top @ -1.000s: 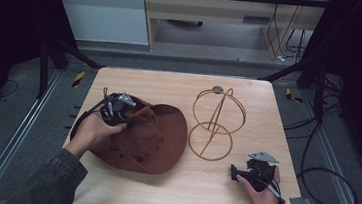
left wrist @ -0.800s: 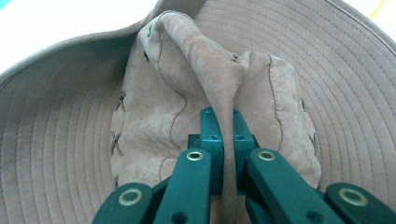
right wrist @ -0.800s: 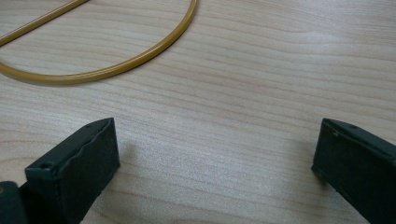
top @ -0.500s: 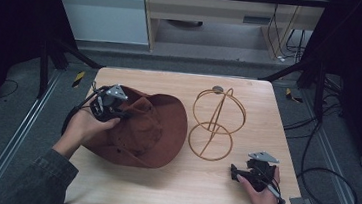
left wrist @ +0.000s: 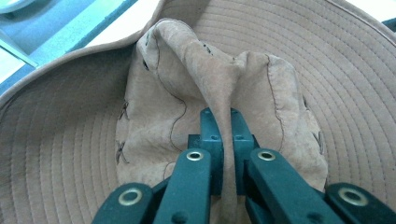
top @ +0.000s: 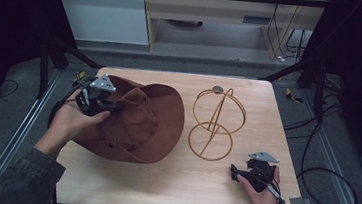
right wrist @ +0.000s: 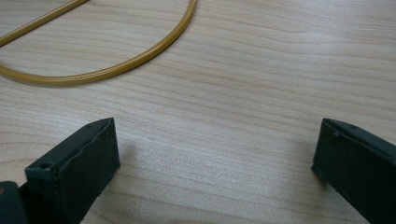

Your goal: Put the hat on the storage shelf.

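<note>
While the left gripper (left wrist: 223, 140) pinches the brown hat's (top: 139, 123) crown, the right gripper (right wrist: 215, 172) rests spread.

table (top: 170, 191) near edge bare | blocking centre: hat (top: 141, 123), wire stand (top: 216, 123)

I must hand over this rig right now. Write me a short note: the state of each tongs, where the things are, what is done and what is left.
Left tongs: shut on a fold of the brown hat's crown.
Right tongs: open, holding nothing, low over the table near the wire hat stand.
Hat: at the table's left side, beside the stand, not on it.
Done: hat gripped.
Left, probably: put the hat on the stand.
</note>
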The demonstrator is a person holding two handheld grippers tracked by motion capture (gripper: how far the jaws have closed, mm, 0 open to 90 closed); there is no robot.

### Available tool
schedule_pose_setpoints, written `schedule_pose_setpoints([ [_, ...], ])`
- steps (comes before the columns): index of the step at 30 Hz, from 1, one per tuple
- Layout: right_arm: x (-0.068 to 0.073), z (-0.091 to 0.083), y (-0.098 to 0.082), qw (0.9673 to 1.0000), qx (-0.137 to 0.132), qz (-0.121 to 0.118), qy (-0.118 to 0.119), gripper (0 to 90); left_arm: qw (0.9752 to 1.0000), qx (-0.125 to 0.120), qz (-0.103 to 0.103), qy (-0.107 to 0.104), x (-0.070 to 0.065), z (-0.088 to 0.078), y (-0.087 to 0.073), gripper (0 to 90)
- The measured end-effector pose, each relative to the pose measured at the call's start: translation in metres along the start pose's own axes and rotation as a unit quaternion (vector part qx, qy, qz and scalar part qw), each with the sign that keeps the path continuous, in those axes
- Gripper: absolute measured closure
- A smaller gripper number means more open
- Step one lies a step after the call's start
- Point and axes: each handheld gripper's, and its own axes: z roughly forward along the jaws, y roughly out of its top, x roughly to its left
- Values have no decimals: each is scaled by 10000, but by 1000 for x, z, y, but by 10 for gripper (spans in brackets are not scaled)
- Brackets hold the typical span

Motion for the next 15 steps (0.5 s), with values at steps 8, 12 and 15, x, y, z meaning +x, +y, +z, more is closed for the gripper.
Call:
schedule_pose_setpoints([
  [8, 0, 0, 0, 10000, 4, -2, -3, 5, 9998, -143, -17, 97, 6, -24, 6, 885],
  [12, 0, 0, 0, 10000, 2, 0, -3, 5, 9993, -332, -62, 136, 9, -40, 14, 884],
  [15, 0, 0, 0, 10000, 4, 7, -5, 5, 9990, -414, -17, 180, 8, -50, 22, 885],
])
